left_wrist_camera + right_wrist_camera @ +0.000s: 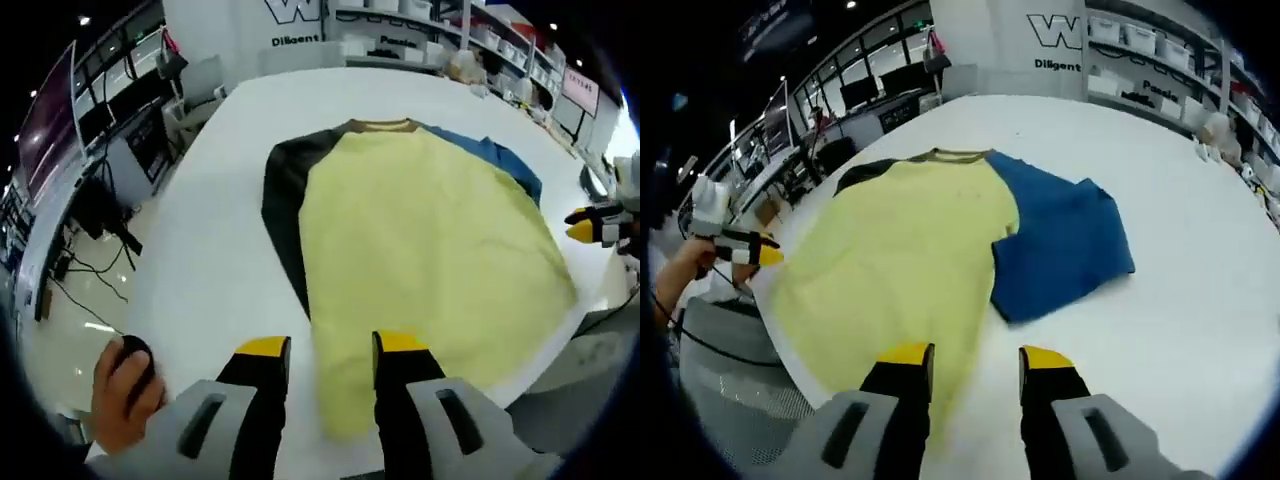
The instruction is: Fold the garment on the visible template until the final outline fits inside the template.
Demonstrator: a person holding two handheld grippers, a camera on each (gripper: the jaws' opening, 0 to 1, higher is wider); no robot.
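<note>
Your left gripper and right gripper both hang spread and empty at the hem of the yellow T-shirt, spread flat on the white surface; its length runs away from you, blue sleeve nearer your right.

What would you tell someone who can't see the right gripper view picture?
A yellow shirt with one blue sleeve and one black sleeve lies flat on a white table. The right gripper hovers open over its hem, and the left gripper waits at the table's edge.
</note>
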